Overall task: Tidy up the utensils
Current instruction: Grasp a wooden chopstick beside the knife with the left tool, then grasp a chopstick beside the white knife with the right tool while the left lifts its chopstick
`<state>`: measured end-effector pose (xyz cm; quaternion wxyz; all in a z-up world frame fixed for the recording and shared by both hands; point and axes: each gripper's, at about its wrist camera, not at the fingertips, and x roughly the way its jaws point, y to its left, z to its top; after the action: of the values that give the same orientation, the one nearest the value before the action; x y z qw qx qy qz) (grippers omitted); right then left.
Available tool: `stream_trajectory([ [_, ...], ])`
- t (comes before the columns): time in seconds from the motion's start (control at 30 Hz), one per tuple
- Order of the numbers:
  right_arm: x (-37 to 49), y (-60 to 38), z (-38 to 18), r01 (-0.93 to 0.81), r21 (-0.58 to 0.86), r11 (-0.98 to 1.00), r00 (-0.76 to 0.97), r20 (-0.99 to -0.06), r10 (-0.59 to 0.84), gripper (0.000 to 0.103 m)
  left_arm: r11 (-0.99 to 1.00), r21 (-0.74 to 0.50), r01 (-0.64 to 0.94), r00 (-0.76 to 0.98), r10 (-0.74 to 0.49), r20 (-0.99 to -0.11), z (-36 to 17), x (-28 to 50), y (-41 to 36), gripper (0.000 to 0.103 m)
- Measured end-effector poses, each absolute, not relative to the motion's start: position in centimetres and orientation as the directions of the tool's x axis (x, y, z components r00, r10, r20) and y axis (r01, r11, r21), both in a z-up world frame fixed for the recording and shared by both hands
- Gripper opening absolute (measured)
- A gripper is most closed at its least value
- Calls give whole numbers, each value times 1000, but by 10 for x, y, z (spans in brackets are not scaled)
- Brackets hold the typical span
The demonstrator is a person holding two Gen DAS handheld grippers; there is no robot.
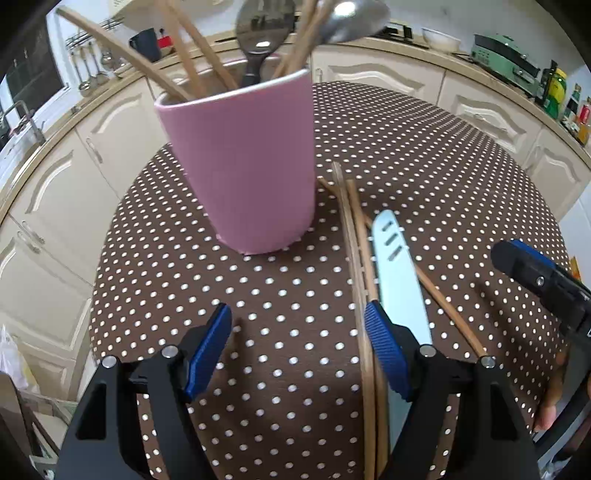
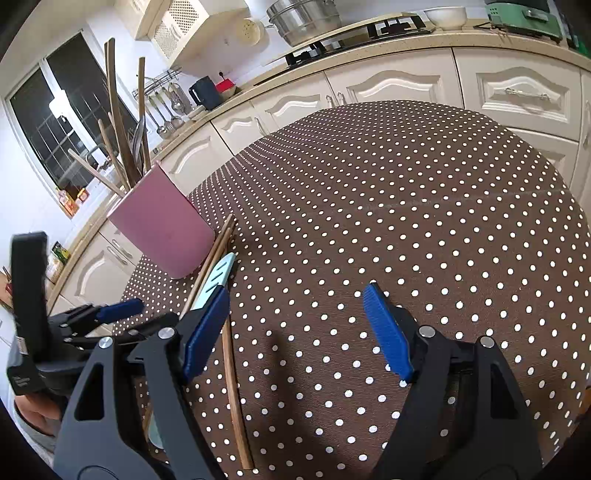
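Both tongs are held wide apart with nothing between the pads: from the left wrist, the left gripper (image 1: 297,334) is seen over a polka-dot tablecloth (image 1: 424,162), where a pink cup (image 1: 243,166) is filled with wooden chopsticks (image 1: 192,62) and spoons (image 1: 258,33), while loose chopsticks (image 1: 356,236) and a pale blue knife (image 1: 397,269) are laid just beside it. From the right wrist, the right gripper (image 2: 295,317) is shown empty above bare cloth, the cup, knife and chopsticks lying to its left.
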<state>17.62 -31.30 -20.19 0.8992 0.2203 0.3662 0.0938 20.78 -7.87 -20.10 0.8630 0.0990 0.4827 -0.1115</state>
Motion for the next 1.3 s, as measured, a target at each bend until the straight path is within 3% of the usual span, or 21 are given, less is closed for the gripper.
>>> stream_trajectory([
  [0.4, 175, -315, -202, -7, 481, 877, 713, -612, 342, 75, 950, 105, 293, 449, -39, -893, -203, 241, -101, 73],
  [0.43, 176, -315, -201, -7, 481, 877, 713, -612, 342, 75, 949, 99, 298, 439, -44, -897, -205, 245, -103, 68],
  [0.5, 176, -315, -201, -8, 483, 876, 713, -611, 343, 75, 947, 52, 316, 414, -88, -906, -203, 252, -105, 49],
  [0.57, 176, -315, -201, -8, 483, 875, 713, -611, 344, 75, 943, 33, 332, 400, -109, -910, -200, 254, -111, 18],
  [0.63, 176, -315, -201, -7, 480, 877, 712, -613, 341, 75, 938, 28, 346, 395, -119, -911, -199, 255, -117, 9],
  [0.87, 182, -302, -198, -24, 387, 922, 685, -665, 297, 76, 945, -38, 326, 414, -179, -893, -193, 231, -103, 6],
  [1.23, 198, -243, -178, -248, 122, 961, 555, -795, 244, 75, 946, -116, 303, 439, -247, -864, -190, 191, -63, 6],
  [1.27, 201, -237, -178, -263, 87, 961, 543, -810, 222, 74, 946, -126, 299, 440, -253, -862, -190, 189, -59, 6],
  [1.3, 203, -233, -179, -276, 59, 959, 532, -822, 204, 65, 946, -131, 295, 443, -257, -859, -189, 185, -53, 6],
])
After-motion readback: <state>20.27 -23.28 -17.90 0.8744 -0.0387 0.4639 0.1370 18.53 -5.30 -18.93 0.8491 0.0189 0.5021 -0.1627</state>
